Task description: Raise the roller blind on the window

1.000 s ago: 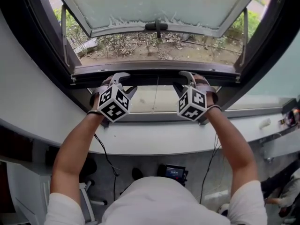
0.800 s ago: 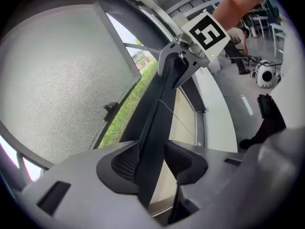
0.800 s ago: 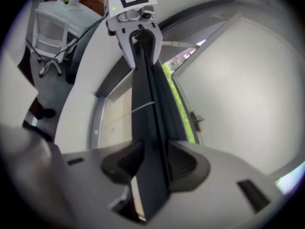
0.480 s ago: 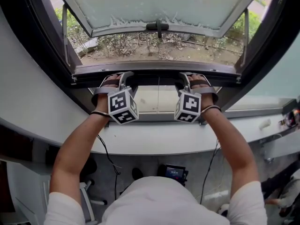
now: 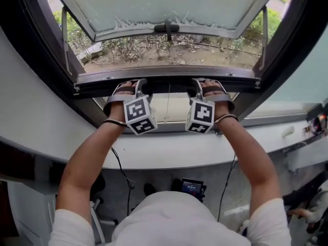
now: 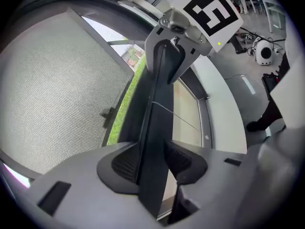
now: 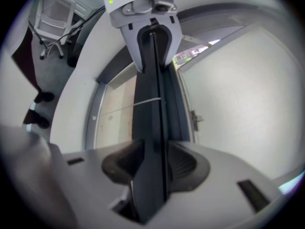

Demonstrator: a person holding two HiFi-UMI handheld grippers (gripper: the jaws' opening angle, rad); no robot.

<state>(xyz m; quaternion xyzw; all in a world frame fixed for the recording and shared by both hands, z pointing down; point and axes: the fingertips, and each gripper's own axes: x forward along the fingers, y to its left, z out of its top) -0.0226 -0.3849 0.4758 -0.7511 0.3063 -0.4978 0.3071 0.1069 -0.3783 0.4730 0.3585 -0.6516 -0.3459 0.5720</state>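
Note:
The blind's dark bottom bar (image 5: 166, 82) runs across the foot of the open window. My left gripper (image 5: 134, 84) is shut on its left part, the right gripper (image 5: 203, 84) on its right part. In the left gripper view the bar (image 6: 159, 109) runs between both pads of my left gripper (image 6: 152, 163) and on to the right gripper (image 6: 174, 46). In the right gripper view the bar (image 7: 151, 104) sits between the pads of my right gripper (image 7: 151, 163); those jaws have just been opening slightly, with the bar still clamped. A thin cord (image 5: 168, 104) hangs from the bar.
The frosted window sash (image 5: 164, 4) is pushed outward, its handle (image 5: 167, 28) above the bar. A white curved sill (image 5: 154, 155) lies under my forearms. Cables and a small device (image 5: 190, 187) are on the floor. Another person (image 5: 307, 214) is at the right edge.
Both grippers have rolled on the bar, so their marker cubes have swung inward toward each other. The left hand has shifted slightly right. The bar stays in both grips.

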